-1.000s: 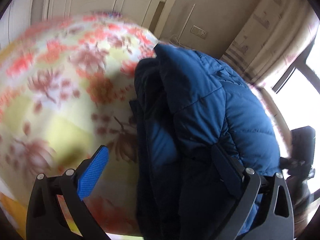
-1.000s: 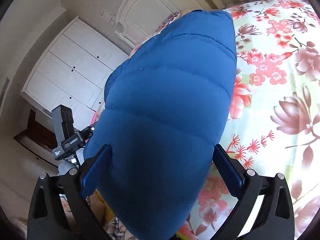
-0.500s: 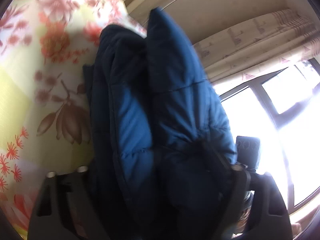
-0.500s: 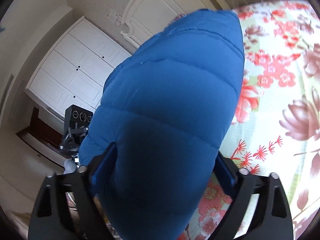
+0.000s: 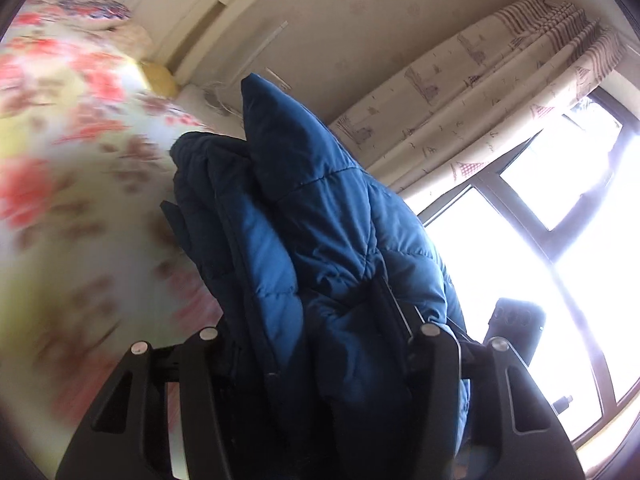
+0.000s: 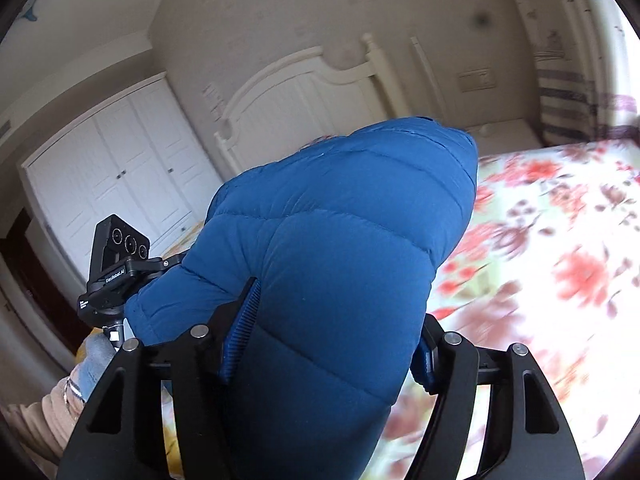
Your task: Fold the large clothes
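Note:
A blue puffer jacket (image 5: 320,240) is bunched in thick folds and held up off the floral bed. My left gripper (image 5: 316,340) is shut on its folded layers; the pads are hidden in the fabric. In the right wrist view the jacket (image 6: 340,240) fills the middle as a padded bulge. My right gripper (image 6: 332,344) is shut on it, the blue ribbed pads (image 6: 240,332) pressing both sides. The other gripper's camera block (image 6: 118,256) shows at the jacket's left.
The bed with a floral sheet (image 6: 560,260) lies below and right. A white headboard (image 6: 304,92) and white wardrobe (image 6: 116,176) stand behind. A curtain (image 5: 500,92) and bright window (image 5: 560,240) are to the left gripper's right. A pillow (image 5: 96,10) lies near the headboard.
Both grippers closed tighter on the jacket and lifted it, tilting upward. The views swung from the bed toward the headboard, wall and window.

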